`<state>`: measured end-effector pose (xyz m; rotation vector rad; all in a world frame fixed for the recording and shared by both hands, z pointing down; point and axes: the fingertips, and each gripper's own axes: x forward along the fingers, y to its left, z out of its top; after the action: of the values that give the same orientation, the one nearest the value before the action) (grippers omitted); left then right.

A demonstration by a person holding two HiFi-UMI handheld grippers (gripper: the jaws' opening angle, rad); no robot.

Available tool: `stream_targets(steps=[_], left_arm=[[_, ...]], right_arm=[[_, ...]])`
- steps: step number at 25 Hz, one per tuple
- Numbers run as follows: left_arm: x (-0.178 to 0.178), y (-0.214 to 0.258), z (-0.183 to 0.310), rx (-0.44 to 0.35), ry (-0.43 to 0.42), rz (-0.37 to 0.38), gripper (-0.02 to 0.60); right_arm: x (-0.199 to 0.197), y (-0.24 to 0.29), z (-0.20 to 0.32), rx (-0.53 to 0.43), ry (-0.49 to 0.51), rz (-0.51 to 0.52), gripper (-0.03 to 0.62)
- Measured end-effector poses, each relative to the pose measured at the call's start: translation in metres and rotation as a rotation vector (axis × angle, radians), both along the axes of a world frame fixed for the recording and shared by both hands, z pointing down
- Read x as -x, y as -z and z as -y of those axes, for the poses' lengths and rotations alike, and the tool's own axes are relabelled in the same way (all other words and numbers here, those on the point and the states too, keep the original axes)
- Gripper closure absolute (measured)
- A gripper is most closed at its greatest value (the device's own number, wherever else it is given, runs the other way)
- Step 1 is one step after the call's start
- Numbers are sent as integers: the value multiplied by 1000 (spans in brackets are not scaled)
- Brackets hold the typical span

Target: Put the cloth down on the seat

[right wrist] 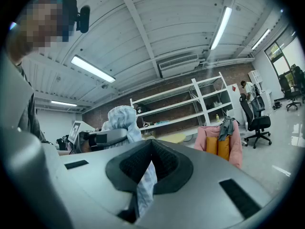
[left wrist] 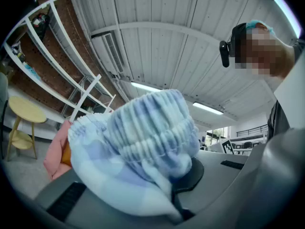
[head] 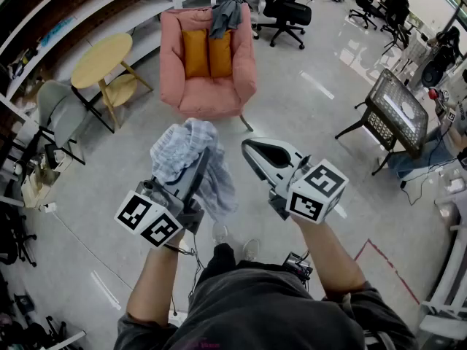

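Observation:
A blue-and-white checked cloth is bunched over my left gripper, whose jaws are shut on it; its folds fill the left gripper view and a tail hangs below. My right gripper is beside it, jaws together, and a narrow strip of the cloth is pinched between its pads. Both grippers are held at waist height, pointing forward and up. The pink armchair stands a few steps ahead on the floor, with two orange cushions on its seat and a grey garment over its back.
A round yellow side table stands left of the armchair, with a grey chair nearer me. A black wire basket stand is at the right. Office chairs and white shelving line the back.

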<state>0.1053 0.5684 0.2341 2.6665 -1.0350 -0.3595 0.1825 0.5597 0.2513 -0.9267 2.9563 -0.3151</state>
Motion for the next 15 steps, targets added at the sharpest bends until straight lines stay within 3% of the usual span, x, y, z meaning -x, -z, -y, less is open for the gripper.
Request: stream_targets(steps=[8, 15], left_arm=[[10, -9, 3, 11, 23, -6, 551], [52, -12, 48, 21, 41, -18, 551]], right_arm=[[0, -14, 11, 37, -29, -7, 579], [22, -19, 54, 60, -62, 7, 579]])
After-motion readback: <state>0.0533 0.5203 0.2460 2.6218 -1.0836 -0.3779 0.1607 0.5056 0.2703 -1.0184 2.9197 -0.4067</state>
